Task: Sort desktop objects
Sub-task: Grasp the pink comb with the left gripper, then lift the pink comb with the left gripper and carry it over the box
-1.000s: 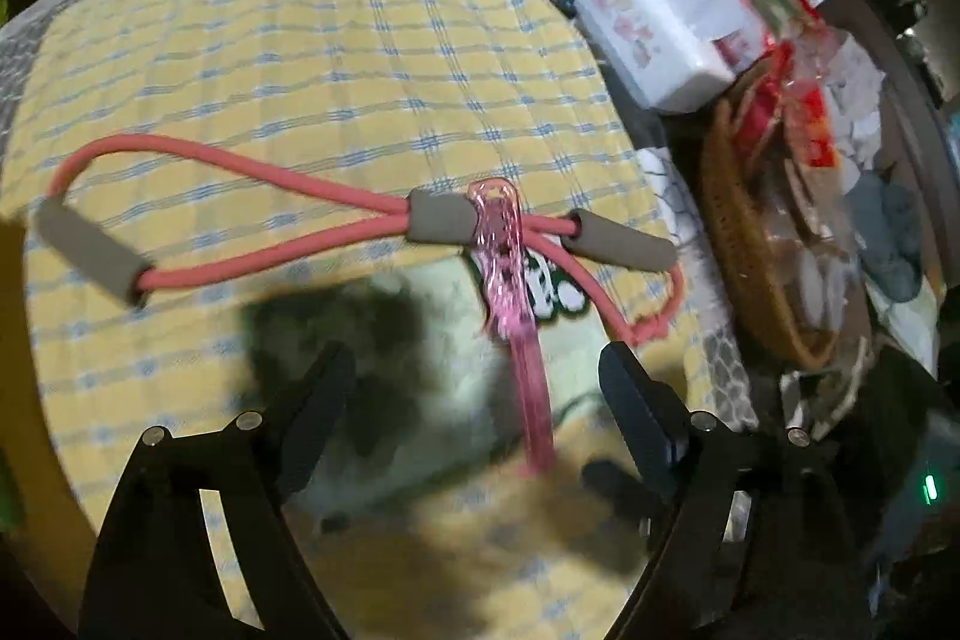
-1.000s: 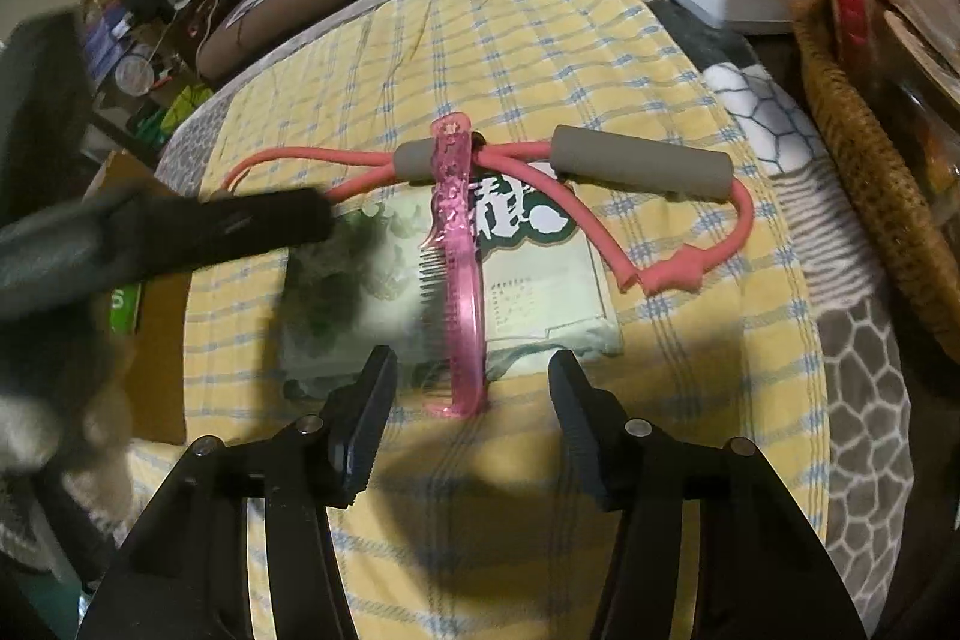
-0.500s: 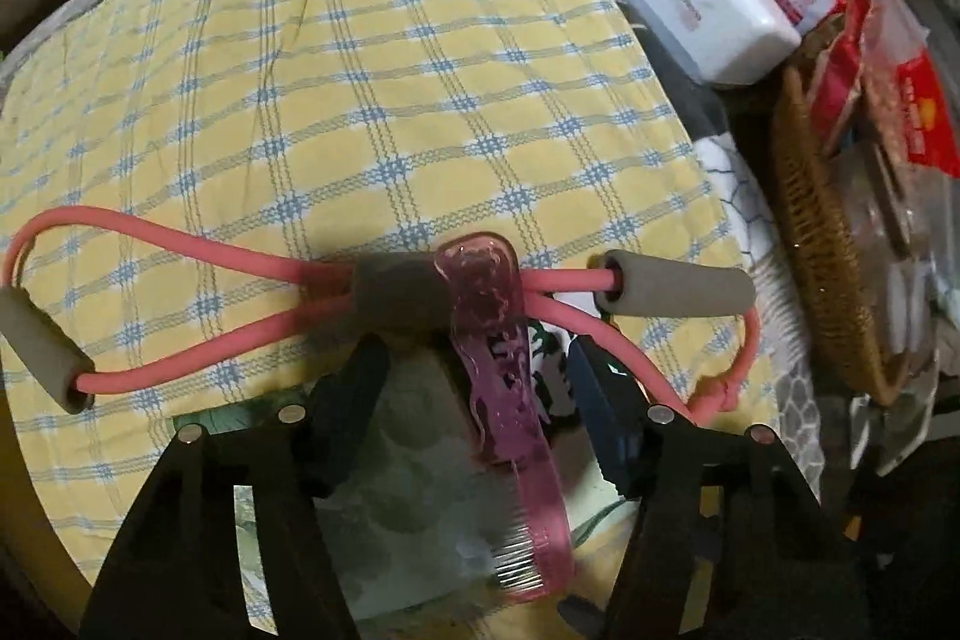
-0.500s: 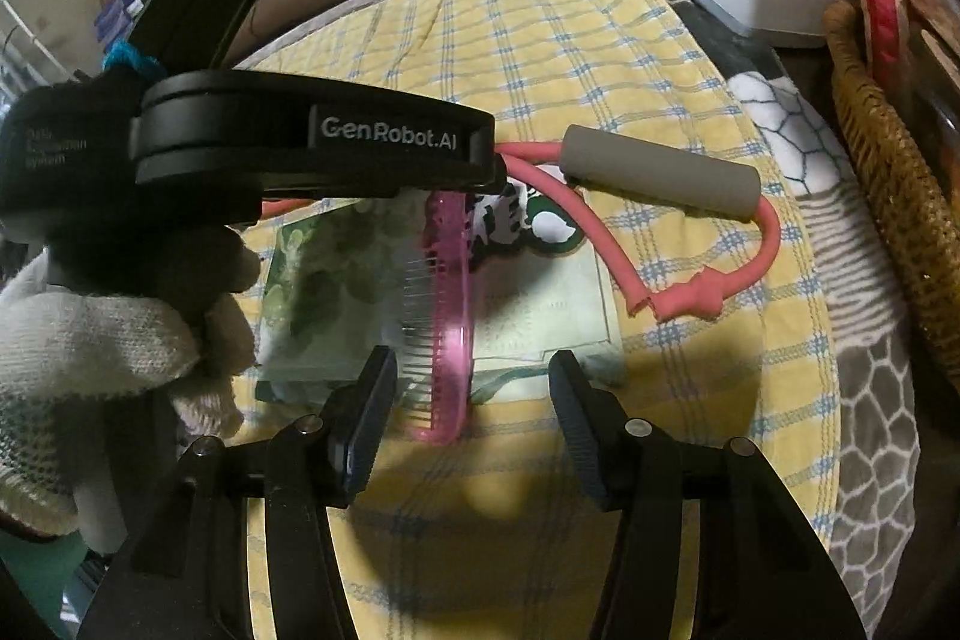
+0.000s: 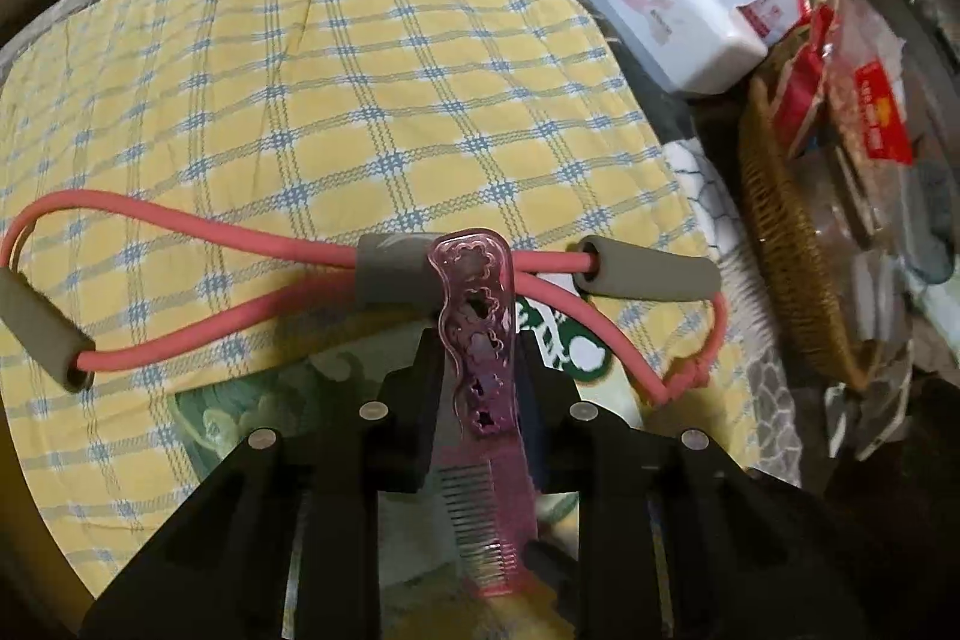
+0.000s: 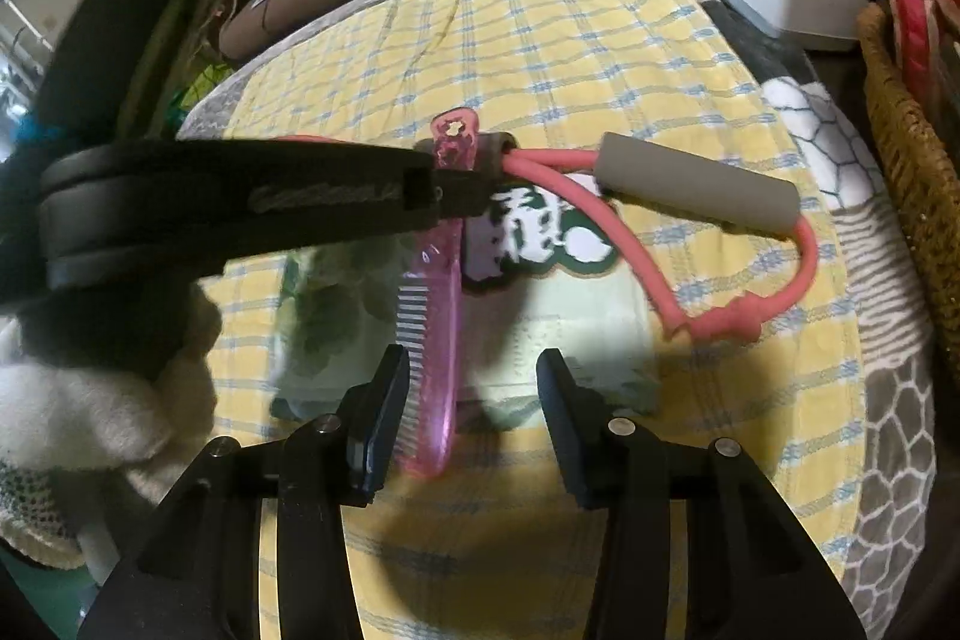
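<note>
Left gripper [image 5: 477,376] jaws closing across the comb [image 5: 480,340] handle. Comb's long axis runs along the fingers. Right gripper [image 6: 468,388] half-open, also closing, straddling the comb's toothed end without touching.

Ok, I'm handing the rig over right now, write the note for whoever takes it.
Left gripper: jaws closing around the handle of the pink comb, either side of it; firm grip not confirmed.
Right gripper: jaws narrowing, hovering over the comb's toothed end, holding nothing.
The comb lies across the green packet and the pink resistance band on the yellow checked cloth. Wicker basket and tissue box sit to the right.
Done: nothing sorted yet.
Left: lift the comb, then place comb, band and packet.
</note>
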### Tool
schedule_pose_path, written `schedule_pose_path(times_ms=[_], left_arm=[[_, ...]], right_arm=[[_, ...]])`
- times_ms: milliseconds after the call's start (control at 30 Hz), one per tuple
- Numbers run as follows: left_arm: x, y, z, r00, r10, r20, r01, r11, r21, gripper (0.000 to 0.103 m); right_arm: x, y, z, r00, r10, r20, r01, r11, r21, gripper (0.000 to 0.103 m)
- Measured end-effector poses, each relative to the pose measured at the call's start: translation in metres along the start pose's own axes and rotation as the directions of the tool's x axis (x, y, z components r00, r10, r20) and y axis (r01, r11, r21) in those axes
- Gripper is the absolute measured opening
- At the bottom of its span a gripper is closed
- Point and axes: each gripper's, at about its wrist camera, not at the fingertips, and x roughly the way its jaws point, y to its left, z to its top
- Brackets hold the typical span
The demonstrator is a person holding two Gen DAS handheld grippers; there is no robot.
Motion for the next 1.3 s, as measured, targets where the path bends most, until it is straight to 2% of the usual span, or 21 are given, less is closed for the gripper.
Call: schedule_pose_path(times_ms=[67,167,267,433,733,900,1067,1300], left_arm=[[-0.006,0.001,-0.002,1.000,-0.007,0.003,0.007,1.000,0.002,0.022],[-0.012,0.001,-0.005,0.999,-0.036,0.005,0.036,0.999,0.000,0.021],[-0.021,0.000,-0.008,0.997,-0.071,0.011,0.071,0.997,0.001,0.021],[-0.030,0.002,-0.010,0.996,-0.081,0.021,0.081,0.997,-0.001,0.021],[-0.066,0.017,-0.015,0.991,-0.121,0.064,0.124,0.991,-0.051,0.021],[-0.113,0.025,-0.016,0.984,-0.135,0.116,0.142,0.988,-0.058,0.021],[-0.175,0.041,-0.021,0.971,-0.156,0.181,0.171,0.982,-0.074,0.021],[-0.264,0.081,-0.047,0.958,-0.103,0.269,0.133,0.987,-0.093,0.020]], right_arm=[[0.003,0.002,0.003,1.000,0.009,-0.004,-0.009,1.000,0.005,0.045],[0.006,0.008,0.006,0.999,0.045,-0.004,-0.045,0.999,0.009,0.022],[0.011,0.013,0.007,0.997,0.076,-0.005,-0.076,0.997,0.021,0.022],[0.013,0.016,0.007,0.995,0.099,-0.007,-0.098,0.995,0.032,0.022],[-0.006,0.032,0.011,0.992,0.128,0.021,-0.129,0.991,0.033,0.021],[-0.031,0.060,0.022,0.990,0.134,0.052,-0.134,0.991,-0.004,0.021],[-0.065,0.105,0.030,0.986,0.138,0.091,-0.133,0.989,-0.063,0.020],[-0.097,0.194,0.030,0.979,0.167,0.116,-0.147,0.976,-0.163,0.021]])
